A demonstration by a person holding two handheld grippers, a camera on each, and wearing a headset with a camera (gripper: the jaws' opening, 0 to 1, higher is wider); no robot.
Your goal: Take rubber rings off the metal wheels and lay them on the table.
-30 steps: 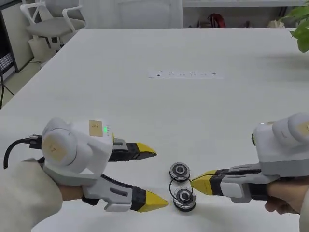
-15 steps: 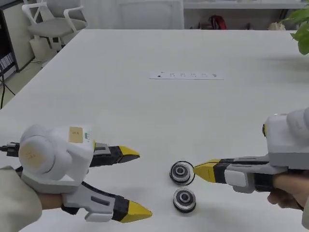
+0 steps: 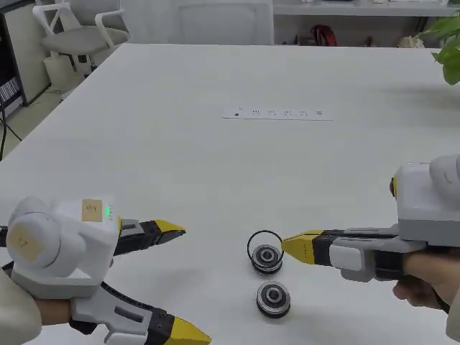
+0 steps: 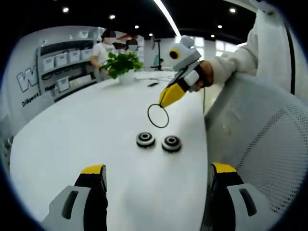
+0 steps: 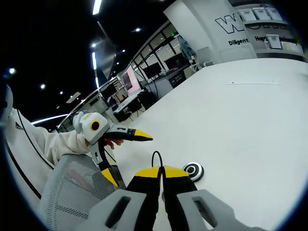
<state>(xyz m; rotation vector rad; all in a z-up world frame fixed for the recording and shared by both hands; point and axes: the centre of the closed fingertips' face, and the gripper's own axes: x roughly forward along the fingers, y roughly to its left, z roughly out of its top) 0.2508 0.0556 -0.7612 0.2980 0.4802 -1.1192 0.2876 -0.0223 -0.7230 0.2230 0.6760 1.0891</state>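
Head view: right gripper (image 3: 286, 248) pinches the ring (image 3: 264, 232) just over a wheel (image 3: 267, 257); left gripper (image 3: 183, 282) gapes empty. Dropped there, the ring may land on it.

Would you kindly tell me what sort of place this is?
Most likely an open-plan office or lab: a long white table, a swivel chair and wall shelves of bins.

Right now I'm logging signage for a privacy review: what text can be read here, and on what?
"Diligent": on the wall, below large letters that start with "W" and are cut off.
"adidas": on the sleeve, small, so probably rather than certainly.
Too small to read: the print on the strip on the table.
Blurred: the sticker on the left gripper.
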